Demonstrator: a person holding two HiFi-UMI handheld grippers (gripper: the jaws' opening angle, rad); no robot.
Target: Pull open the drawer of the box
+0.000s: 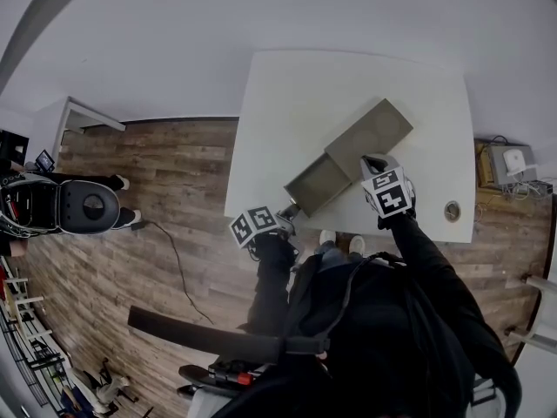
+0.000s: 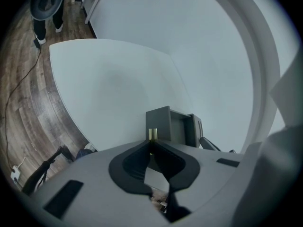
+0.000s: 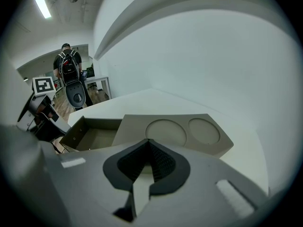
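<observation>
A grey-tan box (image 1: 370, 133) lies slantwise on the white table (image 1: 296, 94). Its drawer (image 1: 315, 184) stands pulled out toward the near left, and I see nothing inside it. My left gripper (image 1: 287, 212) is at the drawer's front. In the left gripper view it (image 2: 151, 143) is shut on the small brass knob (image 2: 152, 134) of the drawer (image 2: 163, 122). My right gripper (image 1: 372, 162) rests against the box's near side. In the right gripper view its jaws (image 3: 150, 150) are shut at the edge of the box top (image 3: 180, 131), which has two round recesses; the open drawer (image 3: 90, 136) lies to the left.
A small round object (image 1: 452, 210) lies near the table's right front corner. The table's near edge is close behind the drawer front. A person (image 1: 78, 205) stands on the wooden floor at far left, and a cable (image 1: 174, 251) runs there.
</observation>
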